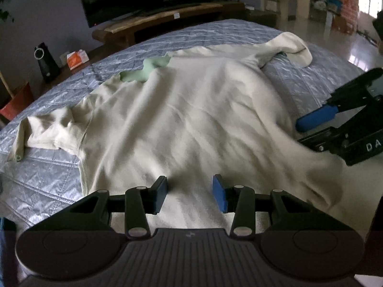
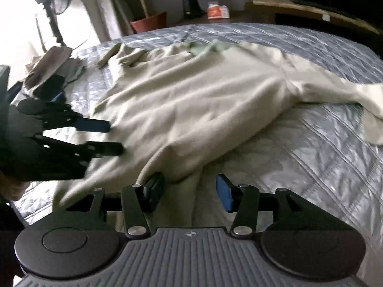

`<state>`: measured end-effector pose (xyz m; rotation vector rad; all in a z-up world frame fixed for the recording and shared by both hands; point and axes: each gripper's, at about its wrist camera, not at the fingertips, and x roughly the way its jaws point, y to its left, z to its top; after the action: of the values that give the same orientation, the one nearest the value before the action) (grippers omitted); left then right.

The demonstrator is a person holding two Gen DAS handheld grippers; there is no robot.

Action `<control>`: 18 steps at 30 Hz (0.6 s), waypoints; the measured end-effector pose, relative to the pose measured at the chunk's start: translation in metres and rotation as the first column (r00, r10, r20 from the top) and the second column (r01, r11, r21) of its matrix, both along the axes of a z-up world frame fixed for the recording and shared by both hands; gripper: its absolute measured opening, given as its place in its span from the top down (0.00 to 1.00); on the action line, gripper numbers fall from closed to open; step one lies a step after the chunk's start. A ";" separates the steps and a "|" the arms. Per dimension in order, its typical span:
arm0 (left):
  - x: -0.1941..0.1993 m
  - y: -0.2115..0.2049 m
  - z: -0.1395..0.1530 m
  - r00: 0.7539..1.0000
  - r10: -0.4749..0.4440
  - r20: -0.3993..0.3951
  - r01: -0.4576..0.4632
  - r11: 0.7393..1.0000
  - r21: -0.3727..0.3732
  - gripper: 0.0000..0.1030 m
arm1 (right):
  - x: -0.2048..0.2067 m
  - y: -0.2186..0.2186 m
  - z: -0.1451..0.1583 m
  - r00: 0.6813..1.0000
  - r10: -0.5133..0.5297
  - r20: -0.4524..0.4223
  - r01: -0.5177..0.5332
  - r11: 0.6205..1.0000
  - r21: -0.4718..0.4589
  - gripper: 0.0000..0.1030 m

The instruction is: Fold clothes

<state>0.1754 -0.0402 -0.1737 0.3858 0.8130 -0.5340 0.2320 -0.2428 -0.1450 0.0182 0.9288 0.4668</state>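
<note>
A cream long-sleeved fleece top (image 1: 191,110) lies spread on the silver-grey quilted bed (image 1: 59,186), hem nearest the cameras, sleeves out to either side, its pale green neck lining (image 1: 146,70) at the far end. The left hand-held gripper (image 1: 189,195) hovers wide over the hem, gripping nothing. The right hand-held gripper (image 2: 190,195) is also wide, with a raised ridge of hem between its jaws. Closing now may pinch only the top layer, so the hem would lift unevenly and wrinkles would be folded in.
</note>
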 end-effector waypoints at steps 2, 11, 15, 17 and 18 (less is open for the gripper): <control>0.001 0.000 -0.001 1.000 -0.005 0.005 0.005 1.000 0.003 0.62 | -0.001 0.000 0.001 1.000 0.014 -0.013 -0.014 1.000 0.023 0.46; -0.002 0.002 0.001 1.000 -0.018 0.013 0.018 1.000 0.009 0.61 | -0.005 -0.022 -0.006 0.993 0.000 -0.117 0.011 0.996 0.094 0.76; -0.004 0.002 0.001 0.999 -0.024 0.021 0.024 1.000 0.017 0.60 | -0.009 -0.011 -0.004 0.993 0.035 -0.112 -0.028 0.997 0.067 0.81; -0.004 0.002 0.001 0.999 -0.026 0.022 0.026 1.000 0.017 0.60 | -0.013 -0.007 0.001 0.996 0.038 -0.078 -0.035 0.999 0.040 0.96; -0.004 0.003 0.001 0.999 -0.025 0.021 0.025 1.000 0.016 0.59 | -0.015 -0.007 0.005 0.998 0.031 -0.063 -0.029 0.999 0.031 0.96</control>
<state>0.1716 -0.0376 -0.1732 0.4161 0.7936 -0.5460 0.2172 -0.2500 -0.1404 0.0471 0.9858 0.5104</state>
